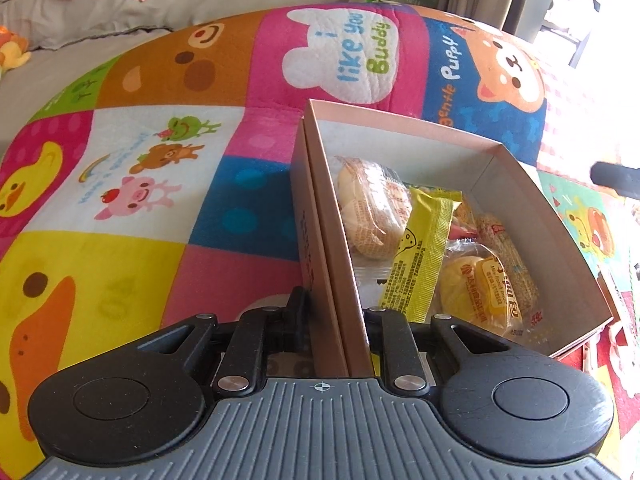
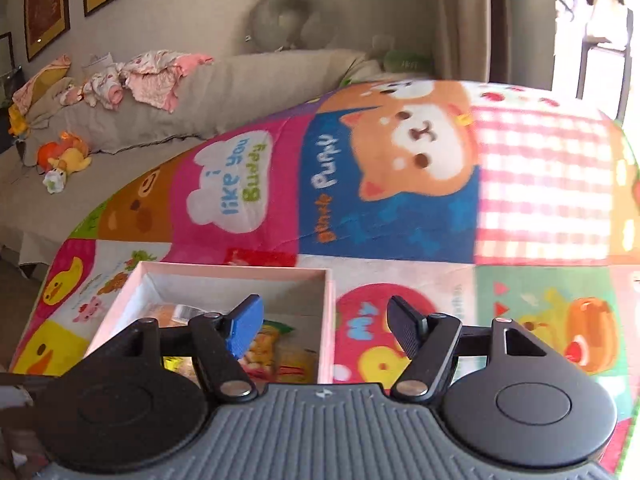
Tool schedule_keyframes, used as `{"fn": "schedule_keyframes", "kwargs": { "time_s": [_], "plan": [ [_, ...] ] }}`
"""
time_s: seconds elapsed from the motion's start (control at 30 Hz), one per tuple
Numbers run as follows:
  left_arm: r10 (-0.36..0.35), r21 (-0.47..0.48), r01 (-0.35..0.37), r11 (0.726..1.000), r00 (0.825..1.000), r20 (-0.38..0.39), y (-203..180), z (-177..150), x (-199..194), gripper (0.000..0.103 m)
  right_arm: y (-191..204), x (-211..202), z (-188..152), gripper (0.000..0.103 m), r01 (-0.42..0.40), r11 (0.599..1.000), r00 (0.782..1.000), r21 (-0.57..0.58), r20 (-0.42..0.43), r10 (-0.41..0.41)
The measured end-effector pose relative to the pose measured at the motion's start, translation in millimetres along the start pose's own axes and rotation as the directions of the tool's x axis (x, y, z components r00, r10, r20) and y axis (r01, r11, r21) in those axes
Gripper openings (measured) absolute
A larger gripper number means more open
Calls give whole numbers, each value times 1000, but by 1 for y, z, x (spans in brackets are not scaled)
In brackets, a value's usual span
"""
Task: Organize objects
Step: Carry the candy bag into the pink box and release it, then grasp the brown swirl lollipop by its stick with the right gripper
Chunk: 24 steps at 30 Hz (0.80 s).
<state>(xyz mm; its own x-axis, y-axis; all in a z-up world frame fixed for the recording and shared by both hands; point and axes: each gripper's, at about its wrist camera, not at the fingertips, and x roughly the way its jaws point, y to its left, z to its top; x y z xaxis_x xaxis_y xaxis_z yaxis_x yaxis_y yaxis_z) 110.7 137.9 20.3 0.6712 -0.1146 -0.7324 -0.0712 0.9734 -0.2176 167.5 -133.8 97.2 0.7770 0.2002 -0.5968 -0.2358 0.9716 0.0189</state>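
The left wrist view is giving the close look: the left gripper is sitting nearly closed, clamping the near side wall of a pink cardboard box, one finger outside and one inside. Only this view is showing the contents clearly: a yellow snack packet, a pale wrapped bun behind it and a yellow wrapped mini bread near the right wall. The right wrist view is blurrier and is showing the box from another side, with its snacks half hidden behind the right gripper. That one is hanging wide open with nothing between its fingers, straddling the box's right wall without touching it. The box is resting on a colourful cartoon play mat, and only the right view is catching the beige sofa with baby clothes and a plush toy.
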Motion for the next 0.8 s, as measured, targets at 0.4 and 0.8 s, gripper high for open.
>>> {"fn": "schedule_keyframes", "kwargs": {
  "time_s": [0.4,0.8],
  "plan": [
    [23,3,-23,1000,1000,-5,-3,0,0,20,-60,-31,-103,71,71,985,990,154,-135,-50],
    [38,11,-38,999,999,-23,-6,0,-2,19,-44,-1,-125,73,113,992,988,58,-115,-106]
  ]
}}
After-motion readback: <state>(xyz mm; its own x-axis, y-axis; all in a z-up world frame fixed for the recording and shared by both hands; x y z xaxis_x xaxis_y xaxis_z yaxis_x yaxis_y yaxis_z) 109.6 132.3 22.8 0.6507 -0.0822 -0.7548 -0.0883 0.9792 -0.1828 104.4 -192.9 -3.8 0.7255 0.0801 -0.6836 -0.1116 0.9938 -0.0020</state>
